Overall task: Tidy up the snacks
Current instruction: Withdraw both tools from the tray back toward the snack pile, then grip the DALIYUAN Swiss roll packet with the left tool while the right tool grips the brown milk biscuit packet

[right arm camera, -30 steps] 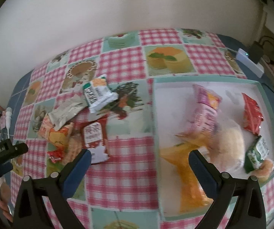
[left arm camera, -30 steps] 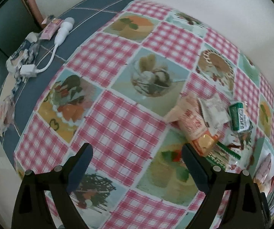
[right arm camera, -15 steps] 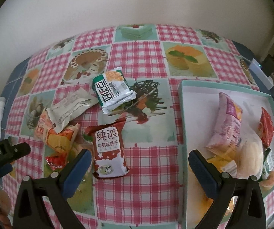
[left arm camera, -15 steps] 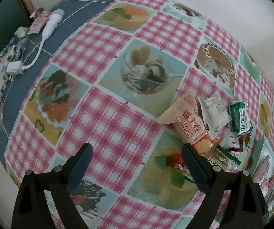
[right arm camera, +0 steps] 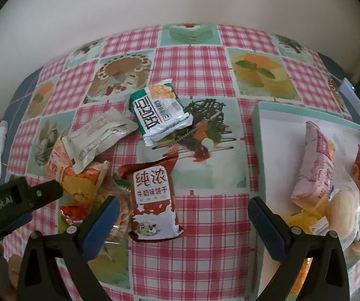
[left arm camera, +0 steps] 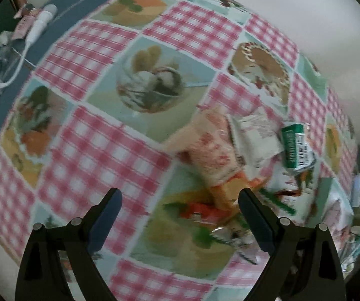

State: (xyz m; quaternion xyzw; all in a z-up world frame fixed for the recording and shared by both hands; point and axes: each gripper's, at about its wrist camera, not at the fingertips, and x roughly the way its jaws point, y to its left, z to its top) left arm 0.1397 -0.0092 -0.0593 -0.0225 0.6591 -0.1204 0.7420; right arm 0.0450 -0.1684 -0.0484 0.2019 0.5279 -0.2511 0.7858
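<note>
Several snack packs lie loose on the checked tablecloth. In the right wrist view a red milk-biscuit pack (right arm camera: pixel 153 197) lies just ahead of my open, empty right gripper (right arm camera: pixel 182 215). A green-and-white pack (right arm camera: pixel 158 111), a silver-white pack (right arm camera: pixel 99 135) and an orange pack (right arm camera: pixel 77 178) lie further left. A white tray with a teal rim (right arm camera: pixel 258 150) at the right holds a pink pack (right arm camera: pixel 315 160) and other snacks. My left gripper (left arm camera: pixel 180 210) is open and empty, above the orange pack (left arm camera: pixel 215 155), the white pack (left arm camera: pixel 252 135) and the green pack (left arm camera: pixel 295 148).
A white charger with cable (left arm camera: pixel 37 25) and small items lie on the blue table edge at far left. The left gripper's body (right arm camera: pixel 17 200) shows at the left of the right wrist view. A white box (right arm camera: pixel 355 97) sits beyond the tray. A wall borders the table's far side.
My right gripper has swung left, from over the tray to over the loose packs. My left gripper has moved closer to the snack pile, and its view is blurred by motion.
</note>
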